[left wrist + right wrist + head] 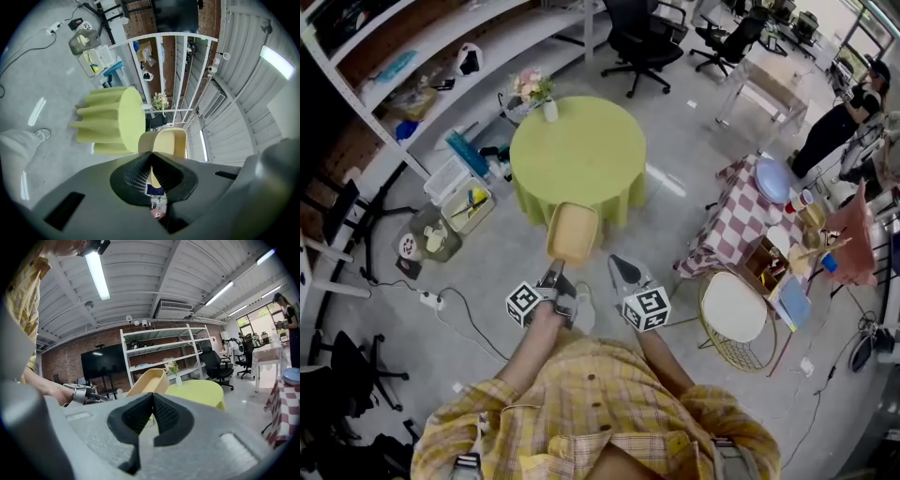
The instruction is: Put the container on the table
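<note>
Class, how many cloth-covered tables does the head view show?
2: the green round table ahead, centre; the checkered table at right. Others may be hidden.

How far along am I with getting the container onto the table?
Done: the container is picked up, clamped by its rim in the left gripper. In hand: it hangs in the air, apparently just short of the green table. Left: bring it over the tabletop, set it down and let go. The right gripper is shut and empty.
</note>
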A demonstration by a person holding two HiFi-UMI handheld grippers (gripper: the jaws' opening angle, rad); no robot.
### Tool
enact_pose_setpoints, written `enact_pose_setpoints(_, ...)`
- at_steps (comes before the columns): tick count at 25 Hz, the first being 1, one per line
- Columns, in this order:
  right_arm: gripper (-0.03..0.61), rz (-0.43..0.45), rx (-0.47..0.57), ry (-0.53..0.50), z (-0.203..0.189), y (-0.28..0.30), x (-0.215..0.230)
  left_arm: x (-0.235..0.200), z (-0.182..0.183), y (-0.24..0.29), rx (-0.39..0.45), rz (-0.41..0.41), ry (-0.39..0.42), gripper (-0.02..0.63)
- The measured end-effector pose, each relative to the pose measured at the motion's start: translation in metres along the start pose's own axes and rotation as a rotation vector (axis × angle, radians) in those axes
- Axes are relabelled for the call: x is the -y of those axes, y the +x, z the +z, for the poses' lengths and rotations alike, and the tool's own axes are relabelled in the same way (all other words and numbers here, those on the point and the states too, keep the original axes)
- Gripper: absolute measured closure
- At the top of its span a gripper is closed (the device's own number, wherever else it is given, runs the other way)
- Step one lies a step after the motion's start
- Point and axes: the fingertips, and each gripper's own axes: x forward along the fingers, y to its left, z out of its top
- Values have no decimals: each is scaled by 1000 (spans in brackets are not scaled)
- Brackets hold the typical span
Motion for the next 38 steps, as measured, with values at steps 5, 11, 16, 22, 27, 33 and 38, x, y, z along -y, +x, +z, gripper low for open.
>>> enact_pose_setpoints(5, 581, -7, 6, -7, 26, 45, 30, 16, 28, 51, 1, -2, 3, 595)
enact_pose_setpoints(11, 580, -6, -13, -7, 43, 99, 51, 22, 60, 96, -8, 5, -15, 595)
enact_pose_setpoints(16, 580, -7, -25, -24, 55, 138, 64, 23, 86, 130, -13, 9, -29, 595)
enact_pose_setpoints(22, 580, -31, -13, -38, 74, 171, 86, 32, 106, 162, -25, -3, -33, 595)
enact_pose_setpoints(27, 580, -30, -22, -48, 78, 187, 93, 30, 116, 178, -31, -1, -43, 595)
enact_pose_setpoints(33, 581, -35, -26, -57, 84, 196, 100, 30, 118, 191, -41, -13, -55, 595)
enact_pose_setpoints(38, 580, -30, -27, -58, 84, 199, 109, 29, 112, 198, -38, -5, -57, 595)
